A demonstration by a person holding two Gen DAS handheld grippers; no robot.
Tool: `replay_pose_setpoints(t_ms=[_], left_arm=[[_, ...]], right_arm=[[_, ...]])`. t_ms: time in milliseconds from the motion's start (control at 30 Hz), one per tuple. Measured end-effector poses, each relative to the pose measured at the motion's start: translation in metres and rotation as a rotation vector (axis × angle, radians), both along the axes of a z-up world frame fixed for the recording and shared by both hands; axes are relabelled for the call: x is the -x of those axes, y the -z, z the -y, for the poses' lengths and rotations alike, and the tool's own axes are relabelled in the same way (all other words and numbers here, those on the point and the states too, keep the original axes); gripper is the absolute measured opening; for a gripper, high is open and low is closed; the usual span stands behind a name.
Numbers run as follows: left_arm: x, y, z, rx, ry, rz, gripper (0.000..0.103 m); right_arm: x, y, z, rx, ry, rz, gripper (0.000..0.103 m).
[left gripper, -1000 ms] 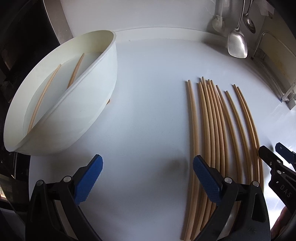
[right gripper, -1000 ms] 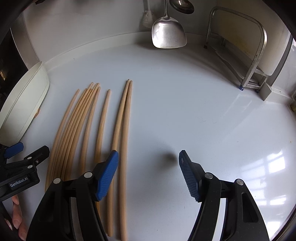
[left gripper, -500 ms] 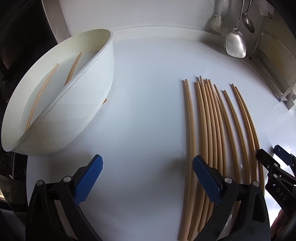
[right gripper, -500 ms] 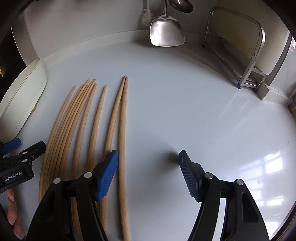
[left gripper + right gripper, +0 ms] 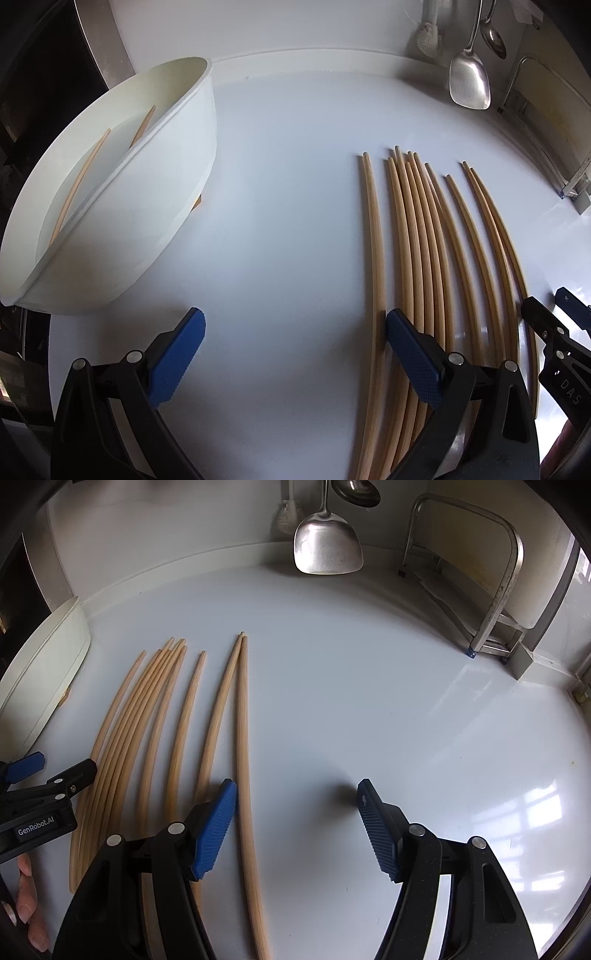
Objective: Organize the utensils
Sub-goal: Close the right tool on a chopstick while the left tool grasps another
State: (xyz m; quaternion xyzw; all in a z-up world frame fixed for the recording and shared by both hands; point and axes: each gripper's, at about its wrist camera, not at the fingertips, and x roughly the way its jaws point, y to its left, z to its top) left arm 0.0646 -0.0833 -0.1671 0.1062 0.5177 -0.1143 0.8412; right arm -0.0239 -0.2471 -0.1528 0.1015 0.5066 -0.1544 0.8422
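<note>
Several long wooden chopsticks (image 5: 417, 258) lie side by side on the white counter; they also show in the right wrist view (image 5: 177, 731). A white divided holder (image 5: 122, 206) lies tilted at the left with two chopsticks (image 5: 79, 184) inside. My left gripper (image 5: 295, 354) is open and empty, low over the counter; the leftmost chopstick lies just inside its right finger (image 5: 413, 354). My right gripper (image 5: 297, 823) is open and empty; the rightmost chopstick (image 5: 243, 760) lies between its fingers, close to the left one.
A metal spatula (image 5: 327, 550) and a ladle (image 5: 356, 493) hang on the back wall. A metal rack (image 5: 491, 590) stands at the back right. The holder's edge (image 5: 40, 664) shows at the left of the right wrist view.
Both grippers have pulled back and shifted slightly right along the chopsticks. The rightmost chopstick now lies inside the right gripper's fingers. Both stay open.
</note>
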Motion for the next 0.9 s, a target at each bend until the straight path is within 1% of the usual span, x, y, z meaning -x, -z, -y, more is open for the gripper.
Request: replay_pose_setpoints(t_ms=[100,300,500,533,667,700,767,833,867,900], left_arm=[[-0.002,0.001,0.000,0.005,-0.006,-0.004,0.098],[-0.006,0.003,-0.004,0.045,-0.027,-0.025,0.098],[-0.006,0.003,-0.004,0.041,-0.032,-0.022,0.098],[-0.006,0.003,-0.004,0.040,-0.032,-0.021,0.098],[-0.004,0.002,-0.007,0.049,-0.031,-0.021,0.096],[-0.003,0.001,-0.008,0.051,-0.028,-0.020,0.093],[0.000,0.000,-0.007,0.052,-0.026,-0.017,0.089],[0.002,-0.002,-0.005,0.054,-0.017,-0.008,0.081],[0.003,-0.003,-0.004,0.055,-0.010,-0.003,0.078],[0.004,-0.004,-0.002,0.057,-0.002,0.000,0.071]], right_arm=[[0.000,0.001,-0.001,0.002,-0.001,0.005,0.065],[-0.001,0.001,-0.004,0.002,-0.027,0.005,0.065],[0.000,0.001,-0.009,0.002,-0.044,0.012,0.063],[0.000,0.002,-0.010,0.002,-0.045,0.014,0.062],[0.000,0.000,-0.014,0.011,-0.067,0.025,0.046],[0.000,-0.001,-0.016,0.013,-0.072,0.027,0.042],[-0.001,-0.001,-0.017,0.014,-0.080,0.028,0.039],[-0.001,-0.002,-0.018,0.017,-0.092,0.028,0.036],[-0.001,-0.002,-0.019,0.017,-0.098,0.028,0.033],[-0.001,-0.002,-0.020,0.018,-0.104,0.028,0.028]])
